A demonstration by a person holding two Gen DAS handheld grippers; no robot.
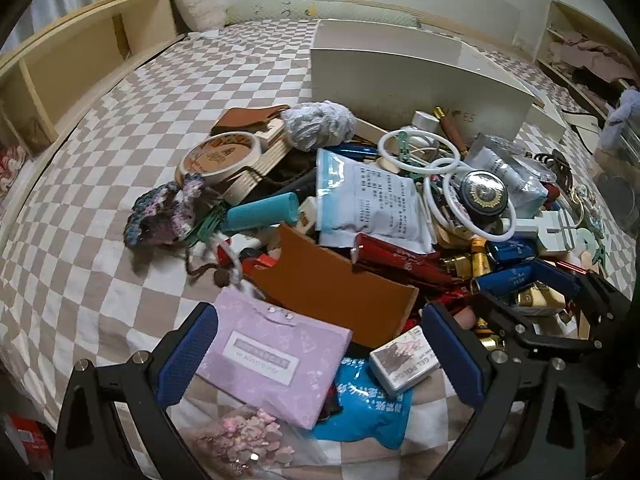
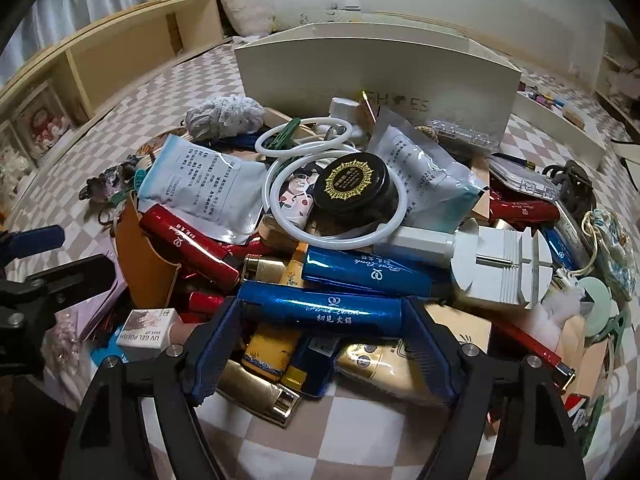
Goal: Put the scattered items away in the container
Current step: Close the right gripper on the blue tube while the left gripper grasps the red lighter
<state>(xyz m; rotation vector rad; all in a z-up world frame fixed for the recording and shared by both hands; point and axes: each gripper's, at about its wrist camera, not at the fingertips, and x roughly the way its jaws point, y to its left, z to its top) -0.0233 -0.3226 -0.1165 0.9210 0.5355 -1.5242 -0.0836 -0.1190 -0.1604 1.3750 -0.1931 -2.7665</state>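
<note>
Tidying barely begun: the heap of scattered small items (image 2: 320, 208) lies on the bed, just in front of the white rectangular cardboard box (image 2: 376, 68).
Right hand-held gripper (image 2: 320, 316) brackets a shiny blue foil tube (image 2: 320, 307), pads at its ends, grip unconfirmed. Left hand-held gripper (image 1: 316, 354) gapes, empty, over a lilac flat packet (image 1: 276, 356). Beige-and-white checked bedsheet (image 1: 120, 120); wooden shelving (image 1: 80, 52) alongside, white wall behind.

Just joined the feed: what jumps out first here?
A big heap of clutter covers the checked bedspread, with the white box right behind it. The right gripper straddles a shiny blue tube at the near edge; the left gripper hangs open over a lilac packet.
</note>
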